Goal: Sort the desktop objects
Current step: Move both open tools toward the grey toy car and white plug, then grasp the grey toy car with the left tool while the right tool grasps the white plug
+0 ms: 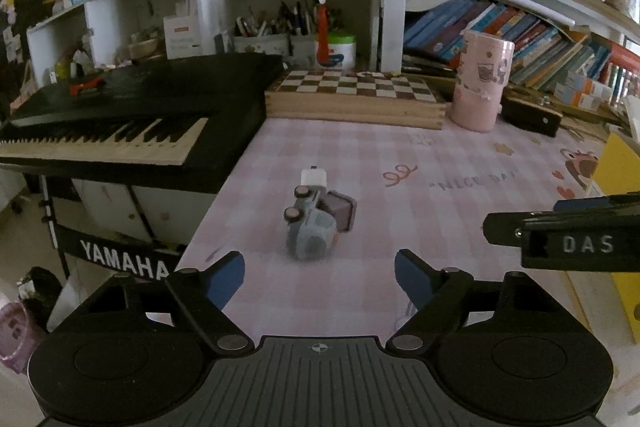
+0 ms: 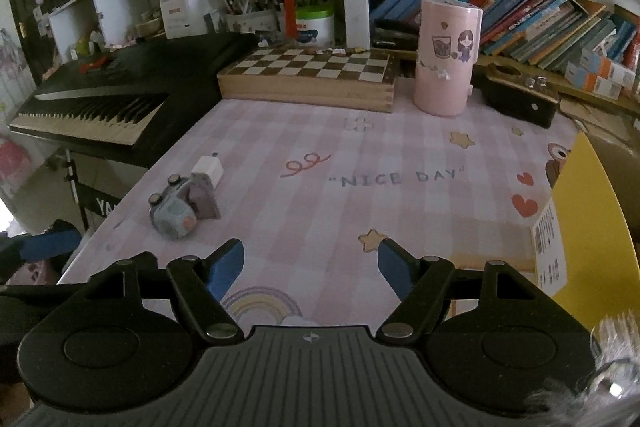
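Note:
A small grey-blue toy truck (image 1: 310, 227) lies tipped on its side on the pink checked desk mat (image 1: 440, 227), with a white charger plug (image 1: 314, 175) just behind it. My left gripper (image 1: 320, 277) hovers open right in front of the truck, nothing between its blue pads. The right wrist view has the same truck (image 2: 178, 207) and white plug (image 2: 208, 169) off at the left of the mat. My right gripper (image 2: 311, 269) stands open over bare mat, empty. Part of the right gripper's body (image 1: 568, 239) pokes into the left wrist view at the right.
A black keyboard (image 1: 120, 115) borders the mat on the left. A wooden chess box (image 1: 356, 95), a pink cylinder (image 1: 480, 83) and a black case (image 1: 532, 115) line the back. A yellow box (image 2: 580, 227) stands at the right. Shelves of books and pen pots rise behind.

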A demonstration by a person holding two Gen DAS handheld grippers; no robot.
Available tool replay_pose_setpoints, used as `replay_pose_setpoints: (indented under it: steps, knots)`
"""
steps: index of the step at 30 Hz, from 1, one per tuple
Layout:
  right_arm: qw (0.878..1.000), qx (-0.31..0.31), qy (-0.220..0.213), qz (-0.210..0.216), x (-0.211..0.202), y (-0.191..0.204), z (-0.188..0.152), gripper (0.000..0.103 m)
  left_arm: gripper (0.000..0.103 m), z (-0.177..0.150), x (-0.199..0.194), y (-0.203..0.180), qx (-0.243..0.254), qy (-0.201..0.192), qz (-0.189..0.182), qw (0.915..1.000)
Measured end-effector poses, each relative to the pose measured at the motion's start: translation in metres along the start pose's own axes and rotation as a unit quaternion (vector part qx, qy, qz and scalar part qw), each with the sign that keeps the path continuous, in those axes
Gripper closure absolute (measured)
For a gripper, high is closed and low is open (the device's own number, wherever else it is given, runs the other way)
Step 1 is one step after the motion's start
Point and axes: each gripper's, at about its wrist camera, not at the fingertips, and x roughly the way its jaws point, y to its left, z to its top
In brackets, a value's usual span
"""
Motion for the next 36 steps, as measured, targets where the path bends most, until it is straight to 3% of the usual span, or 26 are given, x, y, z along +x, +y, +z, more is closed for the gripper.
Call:
replay_pose_setpoints:
  steps: [7,10,16,30,36]
  knots:
    - [1.000,0.002,-0.005,0.005,0.008,-0.012,0.012,0.030,0.020,0.012,0.029,-0.010,-0.016,0.009,-0.004,0.9998]
    - [1.000,0.002,-0.007,0.006,0.011,-0.017,0.016,0.030,0.027,0.014,0.042,-0.013,-0.019,0.018,-0.005,0.9996]
    - [1.000,0.002,-0.004,0.008,0.016,-0.025,0.020,0.030,0.032,0.015,0.064,-0.016,-0.018,0.026,0.008,0.9995]
    - [1.000,-0.007,0.003,0.024,0.027,-0.026,0.026,0.030,0.062,0.016,0.099,-0.010,-0.018,0.047,0.026,0.9984]
    - [1.000,-0.005,0.007,0.025,0.029,-0.026,0.027,0.030,0.062,0.018,0.094,-0.010,-0.014,0.041,0.019,0.9989]
